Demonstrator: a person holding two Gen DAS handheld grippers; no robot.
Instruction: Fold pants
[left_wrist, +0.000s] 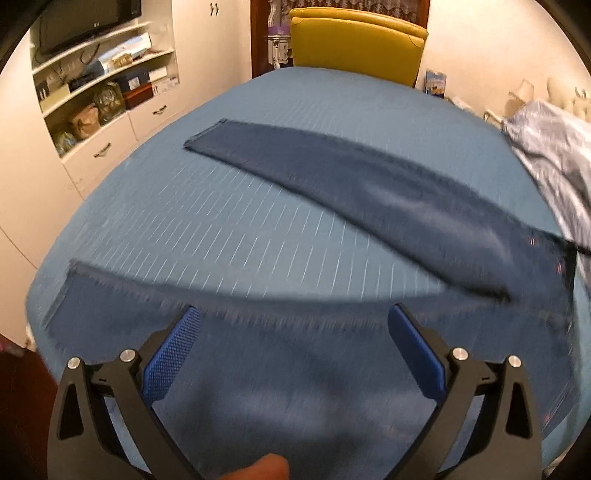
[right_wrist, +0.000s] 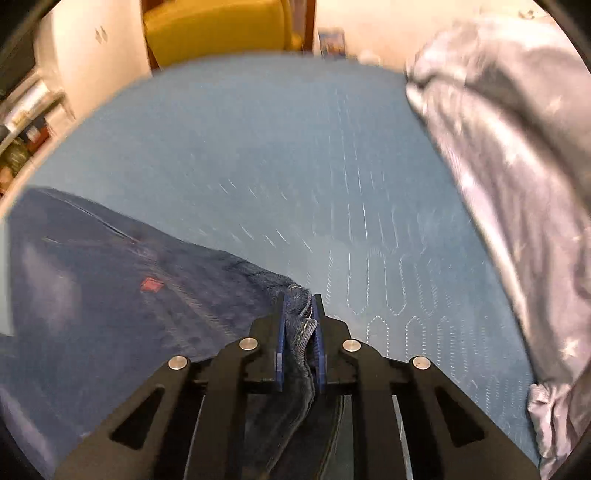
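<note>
Denim is seen bunched between the blue pads of the right tongs (right_wrist: 300, 310), which are clenched on an edge of the pants (right_wrist: 110, 295) with stitching visible at the pinch. From that grip the dark blue fabric is spread away to the left across the bed (right_wrist: 277, 166), and a small red tag (right_wrist: 151, 285) is seen on it. In the left wrist view the left tongs (left_wrist: 293, 314) are held wide apart, released, above the nearer leg of the pants (left_wrist: 258, 369); nothing is pressed between their pads, and a fingertip (left_wrist: 264, 467) is glimpsed at the bottom edge. The two legs are laid splayed on the quilted blue cover, the farther one running diagonally towards the upper left. A pale grey patterned blanket (right_wrist: 517, 184) is heaped along the right side of the bed. Beyond the far edge a yellow chair (left_wrist: 356, 44) is placed, and shelving (left_wrist: 103, 85) with a television (left_wrist: 85, 22) is seen at the left wall.
</note>
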